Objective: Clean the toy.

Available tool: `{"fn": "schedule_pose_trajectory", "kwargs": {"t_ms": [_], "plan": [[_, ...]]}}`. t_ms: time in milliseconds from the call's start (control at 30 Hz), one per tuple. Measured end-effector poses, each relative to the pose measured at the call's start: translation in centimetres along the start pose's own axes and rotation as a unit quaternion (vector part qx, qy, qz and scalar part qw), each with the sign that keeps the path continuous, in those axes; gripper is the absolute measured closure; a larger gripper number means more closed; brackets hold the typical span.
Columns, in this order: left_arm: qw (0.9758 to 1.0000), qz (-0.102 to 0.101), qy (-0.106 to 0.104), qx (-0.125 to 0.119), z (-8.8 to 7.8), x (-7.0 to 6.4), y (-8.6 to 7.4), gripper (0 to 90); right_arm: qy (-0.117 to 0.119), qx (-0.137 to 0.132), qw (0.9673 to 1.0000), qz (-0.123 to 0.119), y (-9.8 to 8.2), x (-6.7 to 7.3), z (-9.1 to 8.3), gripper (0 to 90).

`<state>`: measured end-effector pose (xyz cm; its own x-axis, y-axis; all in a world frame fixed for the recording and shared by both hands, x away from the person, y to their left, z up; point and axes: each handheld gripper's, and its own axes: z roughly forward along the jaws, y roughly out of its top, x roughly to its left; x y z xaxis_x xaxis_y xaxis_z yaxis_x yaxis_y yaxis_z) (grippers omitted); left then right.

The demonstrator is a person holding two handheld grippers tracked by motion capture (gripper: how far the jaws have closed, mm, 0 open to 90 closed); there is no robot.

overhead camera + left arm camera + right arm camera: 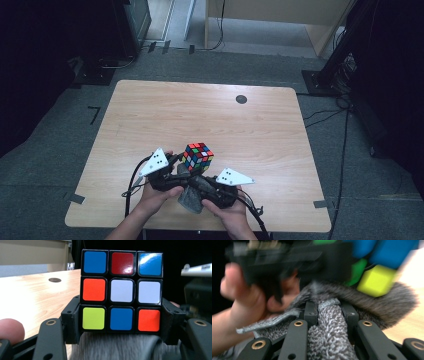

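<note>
From the high view, a person stands at the near edge of a wooden table (150,115). The left gripper (176,161) holds a puzzle cube (198,156) up off the table. The right gripper (196,186) holds a grey cloth (192,196) right under the cube, touching it. It looks like the cube is being wiped. I think the wiping is under way, not finished, because the cloth sits only at the bottom of the cube. The table has a small dark round hole (241,99) near the far edge. Around it is grey floor, with dark stands and cables at the sides.

In the left gripper view, the two black jaws squeeze the bottom row of the cube (121,291) from both sides. The fuzzy cloth (117,347) is just below it. The front squares look shiny.

In the right gripper view, the jaws are pinched tight on a fold of the cloth (329,322). The cube (377,277) is blurry, just above the cloth. The other hand (249,305) is close by.
</note>
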<state>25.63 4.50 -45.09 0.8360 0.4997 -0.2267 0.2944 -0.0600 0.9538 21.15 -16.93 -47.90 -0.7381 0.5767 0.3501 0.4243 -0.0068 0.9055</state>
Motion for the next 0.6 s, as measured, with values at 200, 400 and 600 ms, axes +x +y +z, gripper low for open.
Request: {"fn": "schedule_pose_trajectory", "kwargs": {"t_ms": [200, 400, 600], "plan": [[0.9999, -0.001, 0.005, -0.014, -0.6, 0.3, 0.6, 34.0, -0.079, -0.026, 0.9954, 0.047, 0.0, -2.3, -1.7, 73.0], [1.0000, 0.002, 0.002, 0.003, 0.0, -0.1, 0.2, 34.0, 0.022, 0.004, 0.9989, 0.040, -0.3, -0.5, 0.1, 72.1], [1.0000, 0.001, 0.003, -0.006, -0.2, -0.1, 0.4, 34.0, 0.003, -0.006, 0.9988, 0.048, 0.6, -1.4, -0.9, 72.4]]}}
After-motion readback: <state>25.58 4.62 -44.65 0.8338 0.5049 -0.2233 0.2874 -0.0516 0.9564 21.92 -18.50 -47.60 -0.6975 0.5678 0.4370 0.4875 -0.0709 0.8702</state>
